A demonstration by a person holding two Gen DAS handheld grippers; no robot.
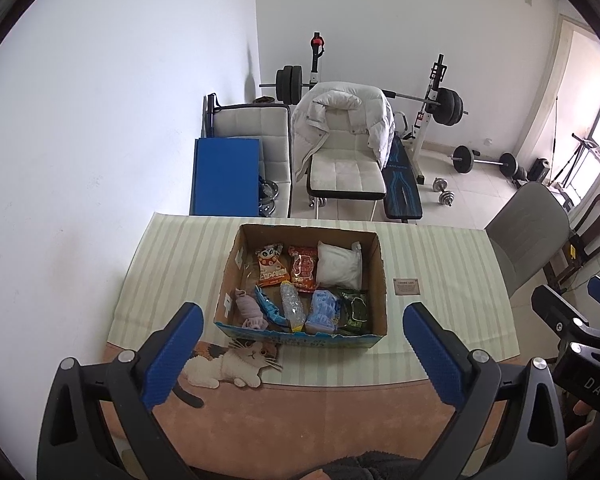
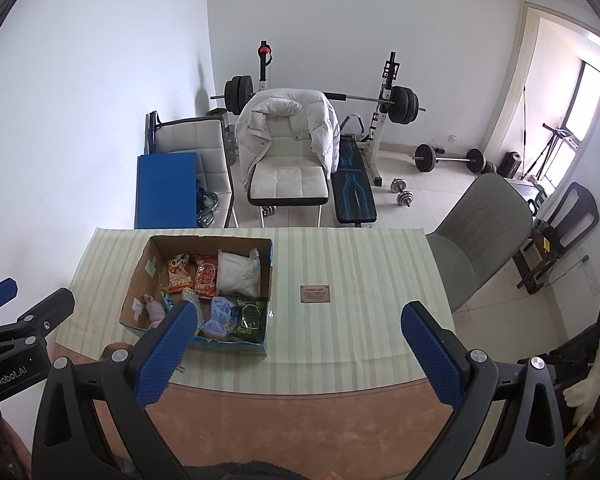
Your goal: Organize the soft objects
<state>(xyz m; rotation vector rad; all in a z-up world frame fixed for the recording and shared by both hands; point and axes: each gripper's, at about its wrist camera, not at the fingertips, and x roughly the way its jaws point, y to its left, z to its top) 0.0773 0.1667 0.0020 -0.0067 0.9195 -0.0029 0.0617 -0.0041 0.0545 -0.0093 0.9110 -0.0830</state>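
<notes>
An open cardboard box [image 1: 381, 280] [image 2: 134, 292] stands on the striped table. It holds several soft things: a white pillow pack [image 1: 339, 266] [image 2: 238, 274], two orange-red snack bags [image 1: 272, 268], a pink plush [image 1: 249, 307], a clear plastic bottle [image 1: 291, 303], a blue pack [image 1: 323, 309] and a green pack [image 1: 354, 309]. My left gripper [image 1: 302, 354] is open and empty, held above the table's near edge in front of the box. My right gripper [image 2: 300, 354] is open and empty, to the right of the box.
A small brown card [image 1: 407, 286] [image 2: 315, 293] lies on the table right of the box. A cat picture [image 1: 236, 362] is on the mat. Beyond the table stand white chairs, a blue board, a weight bench and barbells. A grey chair [image 2: 480, 232] stands at the right.
</notes>
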